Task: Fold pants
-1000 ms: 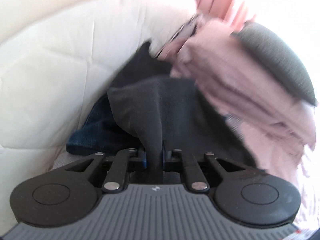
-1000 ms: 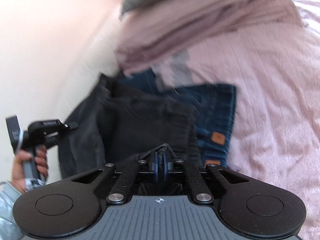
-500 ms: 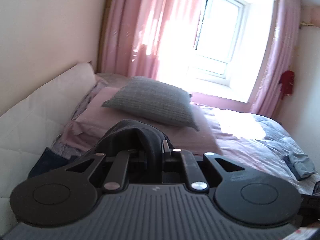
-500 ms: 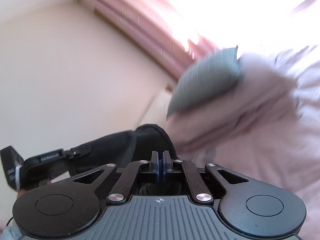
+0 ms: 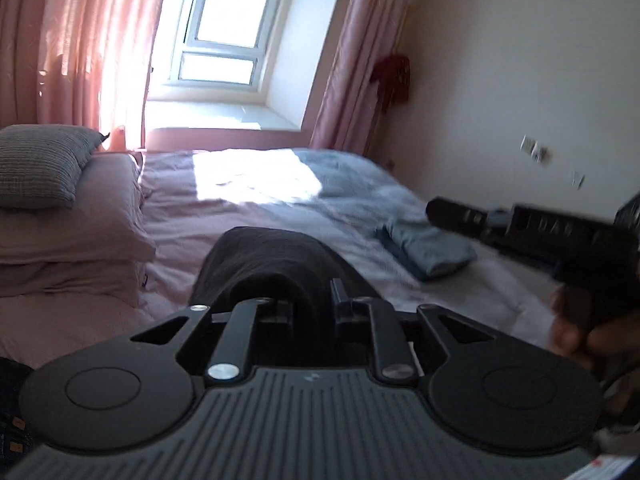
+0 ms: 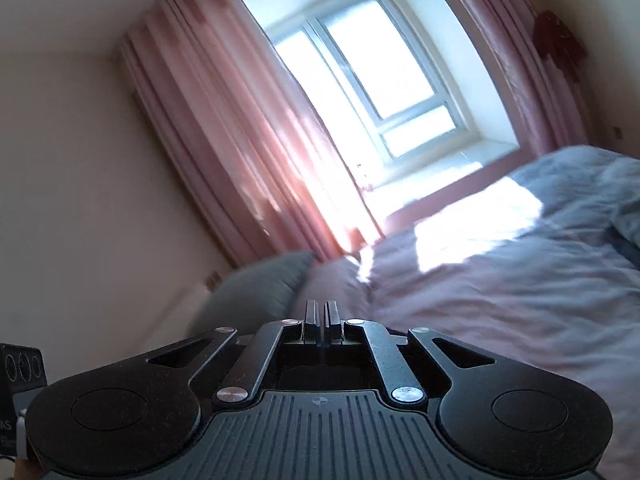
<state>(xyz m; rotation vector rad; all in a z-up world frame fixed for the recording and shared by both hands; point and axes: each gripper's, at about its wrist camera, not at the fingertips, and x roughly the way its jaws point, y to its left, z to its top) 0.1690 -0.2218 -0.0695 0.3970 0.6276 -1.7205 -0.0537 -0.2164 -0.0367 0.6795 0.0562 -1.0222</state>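
Pants (image 5: 272,264), dark grey, sit bunched at 6 o'clock in the left wrist view, above the bed (image 5: 248,216). Left gripper (image 5: 308,300) jaws have just been opening a little, and cloth fills the gap. Right gripper (image 6: 321,316) jaws have just been opening too: narrow slit, nothing between. Looks like a carry to open bed. Suggest right re-pinches the waistband first, then lay flat, short of folded blue garment (image 5: 432,252) at 3 o'clock and clear of grey pillow (image 5: 36,164) at 9.

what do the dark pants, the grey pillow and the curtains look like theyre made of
Dark pants: soft, matte charcoal cloth, probably cotton; they drape in a rounded hump with no shine.
Grey pillow: textured woven or knit cover; a fine grid shows.
Curtains: thin pink fabric, slightly sheer; sunlight glows through the folds.
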